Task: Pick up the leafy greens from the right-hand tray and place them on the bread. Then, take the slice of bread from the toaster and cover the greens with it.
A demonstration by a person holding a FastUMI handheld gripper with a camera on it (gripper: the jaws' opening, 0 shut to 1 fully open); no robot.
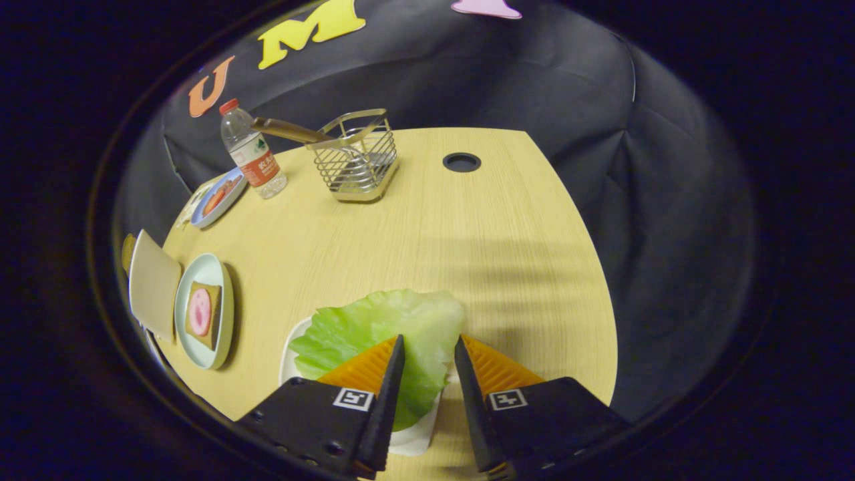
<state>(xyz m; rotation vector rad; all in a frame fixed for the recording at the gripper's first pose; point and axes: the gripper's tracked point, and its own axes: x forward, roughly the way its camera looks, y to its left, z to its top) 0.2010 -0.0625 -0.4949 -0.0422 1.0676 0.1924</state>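
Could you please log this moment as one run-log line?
gripper: open, fingers astride lettuce leaf on white tray | bread on plate: uncovered, beyond left | step: grasping lettuce

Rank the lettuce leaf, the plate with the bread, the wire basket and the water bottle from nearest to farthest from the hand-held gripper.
Seen from the hand-held gripper, fingers open:
1. Lettuce leaf, between the fingers on its white tray.
2. Plate with the bread, off to the left.
3 and 4. Wire basket straight ahead and water bottle to its left: both far, too close to call.
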